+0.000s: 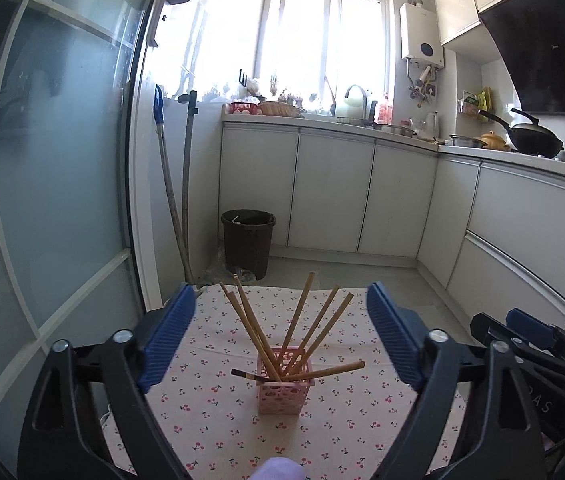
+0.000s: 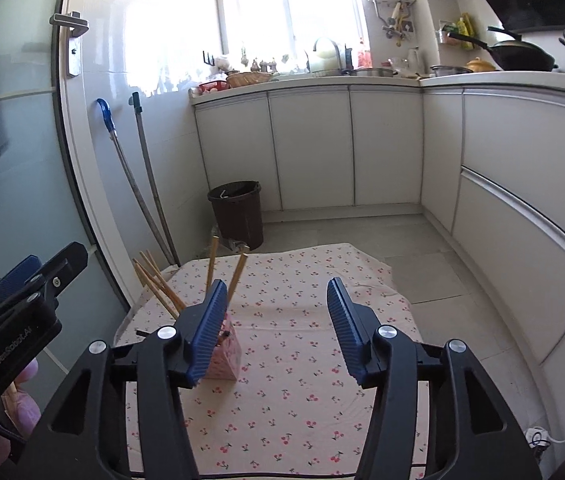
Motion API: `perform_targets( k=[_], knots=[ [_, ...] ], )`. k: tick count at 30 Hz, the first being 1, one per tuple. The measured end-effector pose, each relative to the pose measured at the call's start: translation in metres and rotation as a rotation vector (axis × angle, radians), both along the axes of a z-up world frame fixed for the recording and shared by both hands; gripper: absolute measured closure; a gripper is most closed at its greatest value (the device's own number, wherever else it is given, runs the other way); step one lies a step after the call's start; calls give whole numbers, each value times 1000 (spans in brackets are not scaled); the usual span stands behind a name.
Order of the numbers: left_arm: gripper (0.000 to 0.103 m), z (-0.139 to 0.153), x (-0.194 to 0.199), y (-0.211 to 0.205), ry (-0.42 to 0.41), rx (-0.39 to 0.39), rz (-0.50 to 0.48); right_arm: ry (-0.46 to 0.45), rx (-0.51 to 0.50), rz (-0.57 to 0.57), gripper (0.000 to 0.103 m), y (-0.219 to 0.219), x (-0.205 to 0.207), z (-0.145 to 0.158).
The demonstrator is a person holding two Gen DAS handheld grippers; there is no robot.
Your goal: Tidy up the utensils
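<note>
A pink perforated holder (image 1: pixel 284 390) stands on the cherry-print cloth (image 1: pixel 218 420). Several wooden chopsticks (image 1: pixel 302 316) fan out of it, one (image 1: pixel 328 372) leaning low to the right. A dark-tipped utensil (image 1: pixel 248 376) lies across its left rim. My left gripper (image 1: pixel 282 336) is open and empty, held above and in front of the holder. My right gripper (image 2: pixel 276 328) is open and empty, to the right of the holder (image 2: pixel 226 360), whose left side its left finger hides. The chopsticks also show in the right wrist view (image 2: pixel 158 284).
A dark bin (image 1: pixel 247 242) stands on the tiled floor beyond the cloth. Two mop handles (image 1: pixel 176 208) lean on the wall at the left by a glass door (image 1: pixel 54 160). White cabinets (image 1: pixel 334 192) run along the back and right.
</note>
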State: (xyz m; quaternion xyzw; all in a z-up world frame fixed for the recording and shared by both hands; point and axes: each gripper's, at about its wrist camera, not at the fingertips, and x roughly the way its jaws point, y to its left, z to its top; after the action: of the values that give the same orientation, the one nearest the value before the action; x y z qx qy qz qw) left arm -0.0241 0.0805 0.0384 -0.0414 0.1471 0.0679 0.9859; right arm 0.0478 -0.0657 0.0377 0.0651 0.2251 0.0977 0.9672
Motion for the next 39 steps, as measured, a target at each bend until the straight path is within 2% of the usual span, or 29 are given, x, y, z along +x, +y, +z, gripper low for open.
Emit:
perform_targets(
  k=[2, 6, 11, 14, 20, 23, 29, 39],
  knots=[
    [7, -2, -4, -9, -16, 31, 16, -1, -11, -37, 44, -7, -3, -4],
    [7, -1, -7, -20, -42, 80, 47, 3, -29, -102, 37, -19, -5, -10],
    [7, -12, -4, -35, -1, 113, 37, -18, -41, -141, 31, -25, -10, -11],
    [7, -15, -2, -39, 20, 134, 48, -45, -50, -173, 24, -27, -15, -9],
    [7, -12, -7, -41, -9, 132, 63, -79, -87, -269, 8, -31, -21, -13],
    [7, -15, -3, -44, 11, 148, 73, -81, -93, -299, 7, -32, -20, -15],
    [7, -26, 8, -47, 82, 133, 26, -45, -87, -315, 7, -33, -13, -17],
    [7, -30, 14, -47, 113, 108, 23, 17, -106, -346, 7, -35, -5, -27]
  ],
)
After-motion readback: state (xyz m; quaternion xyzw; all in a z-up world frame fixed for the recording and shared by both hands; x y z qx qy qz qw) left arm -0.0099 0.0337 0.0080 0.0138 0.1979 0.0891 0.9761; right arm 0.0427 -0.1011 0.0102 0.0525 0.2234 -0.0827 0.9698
